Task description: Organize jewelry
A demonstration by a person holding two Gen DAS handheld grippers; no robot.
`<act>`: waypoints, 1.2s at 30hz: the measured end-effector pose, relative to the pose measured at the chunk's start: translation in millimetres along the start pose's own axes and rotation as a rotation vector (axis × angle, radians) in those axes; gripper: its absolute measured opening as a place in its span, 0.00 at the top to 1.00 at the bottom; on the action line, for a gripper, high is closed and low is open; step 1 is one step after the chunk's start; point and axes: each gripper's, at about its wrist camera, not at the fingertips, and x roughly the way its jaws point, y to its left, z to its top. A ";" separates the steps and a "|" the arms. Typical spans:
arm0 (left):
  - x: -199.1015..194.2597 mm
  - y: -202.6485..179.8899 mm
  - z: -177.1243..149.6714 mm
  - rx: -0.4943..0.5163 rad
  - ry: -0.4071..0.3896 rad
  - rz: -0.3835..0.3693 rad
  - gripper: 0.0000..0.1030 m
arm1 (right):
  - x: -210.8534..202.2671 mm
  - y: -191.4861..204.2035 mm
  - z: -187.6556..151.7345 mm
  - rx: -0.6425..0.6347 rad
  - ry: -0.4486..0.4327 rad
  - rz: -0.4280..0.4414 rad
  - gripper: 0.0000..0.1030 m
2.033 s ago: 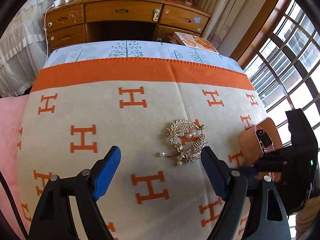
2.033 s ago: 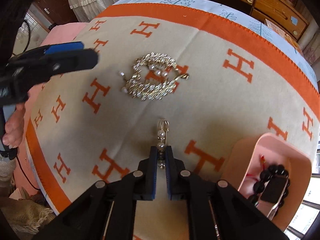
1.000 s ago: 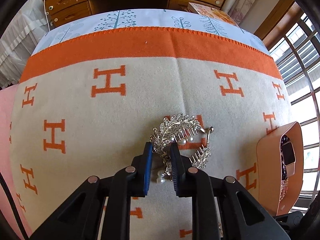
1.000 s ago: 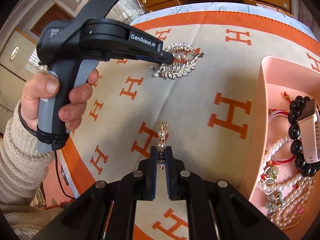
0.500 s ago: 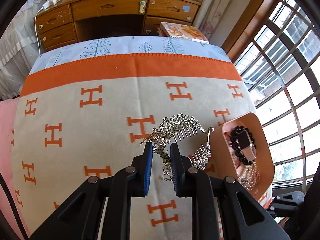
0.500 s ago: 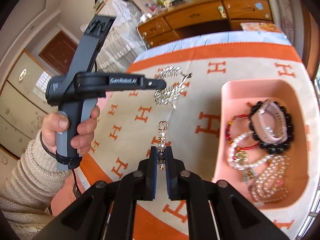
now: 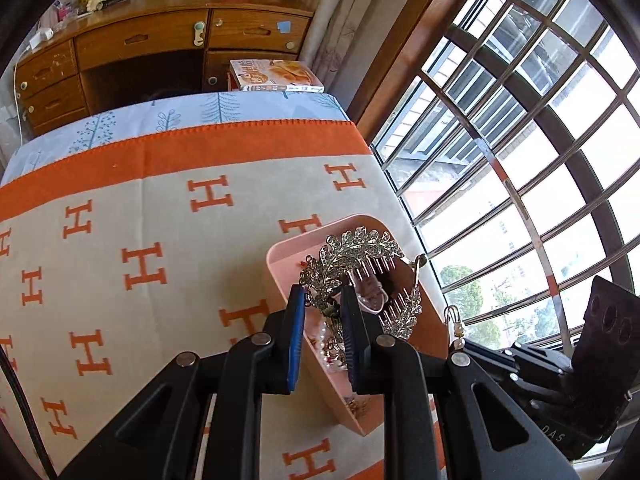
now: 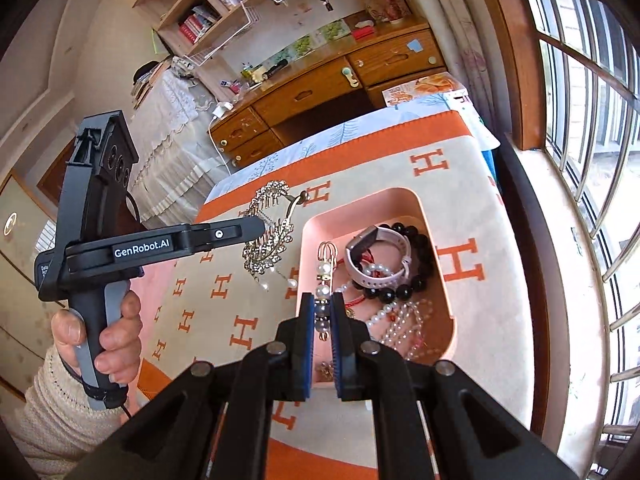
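The left gripper [image 7: 323,312] has its blue-padded fingers [image 7: 296,332] pinched on the stem end of a rhinestone leaf hair comb [image 7: 356,256], which hangs in the air with its metal teeth pointing down. In the left wrist view the comb sits over the near-left rim of the pink tray [image 7: 276,256]; in the right wrist view it hangs just outside the tray's left wall, above the blanket [image 8: 224,292].

The right gripper [image 8: 322,320] is clamped on a short pearl drop earring [image 8: 323,276], gripping it at a grey bead near its lower end, so the pearls and gold hook stand up from the pads. The earring is held over the left half of the tray.

Inside the tray lie a pink-strapped watch [image 8: 376,256], a black bead bracelet [image 8: 416,280] looped around it, a red cord bracelet [image 8: 356,300] and several strands of pearl beads [image 8: 400,320]. The tray rests on the cream blanket with orange H marks and an orange border, near the blanket's window-side edge.

Beyond the tray's far end stands a wooden desk [image 7: 152,40] with drawers, and a printed box [image 7: 276,76] lies between the desk and the blanket. The barred window [image 7: 520,160] runs along the tray's right side.
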 end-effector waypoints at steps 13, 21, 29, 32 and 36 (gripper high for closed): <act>72.4 8.1 -7.7 -0.090 0.093 0.049 0.85 | 17.1 -28.7 -11.1 0.056 0.028 -0.007 0.93; 65.2 -1.2 -3.9 -0.031 0.084 0.050 0.66 | 25.9 -35.7 -11.4 0.071 0.031 -0.016 0.93; 37.6 -11.2 -9.8 0.044 0.014 0.097 0.42 | 30.0 -39.9 -11.5 0.107 0.040 -0.053 0.92; 29.6 -7.7 -16.2 0.057 0.007 0.112 0.41 | 32.0 -42.0 -11.2 0.130 0.056 -0.066 0.92; 17.7 3.1 -28.2 0.060 -0.011 0.138 0.28 | 30.1 -41.9 -12.9 0.154 0.060 -0.064 0.91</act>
